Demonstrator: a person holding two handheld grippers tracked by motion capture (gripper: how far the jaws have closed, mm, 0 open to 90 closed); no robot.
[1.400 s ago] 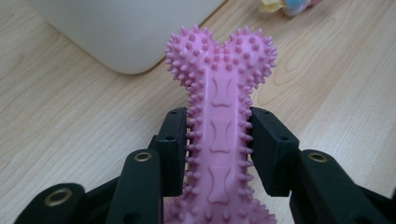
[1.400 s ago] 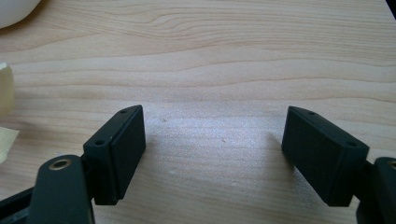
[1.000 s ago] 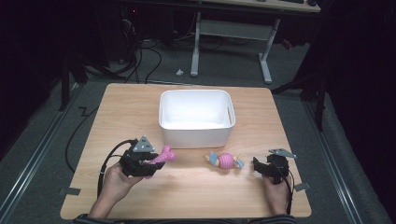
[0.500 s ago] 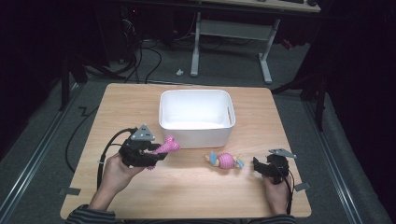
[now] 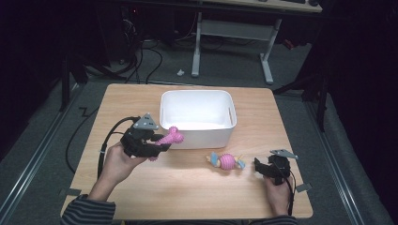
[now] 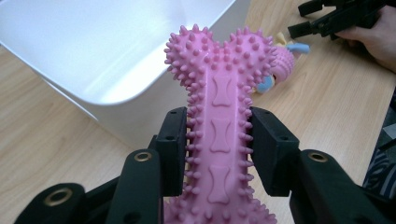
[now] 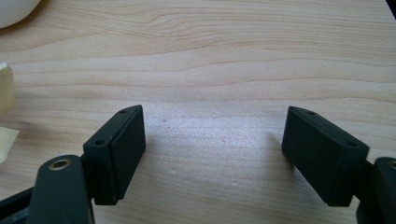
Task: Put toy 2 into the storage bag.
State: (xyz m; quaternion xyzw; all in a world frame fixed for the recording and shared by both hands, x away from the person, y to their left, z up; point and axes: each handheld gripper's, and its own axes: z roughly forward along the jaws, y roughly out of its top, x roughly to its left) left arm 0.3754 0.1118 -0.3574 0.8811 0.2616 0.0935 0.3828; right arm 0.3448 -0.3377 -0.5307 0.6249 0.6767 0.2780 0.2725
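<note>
My left gripper point(image 5: 159, 144) is shut on a pink spiky bone toy point(image 5: 170, 138), held above the table just left of the white bin point(image 5: 197, 117). In the left gripper view the toy point(image 6: 223, 102) stands between both pads, its knobbed end over the bin's near wall point(image 6: 116, 107). A small pink, blue and yellow toy point(image 5: 226, 161) lies on the table in front of the bin. My right gripper point(image 5: 259, 165) rests low at the table's right, open, with bare wood between its jaws in the right gripper view point(image 7: 212, 149).
The wooden table point(image 5: 187, 197) has free room in front and at both sides of the bin. Cables trail from both grippers. A desk frame point(image 5: 234, 33) and dark floor lie beyond the far edge.
My left gripper has risen with the pink bone toy and moved toward the bin's near left corner. The right gripper has stayed put.
</note>
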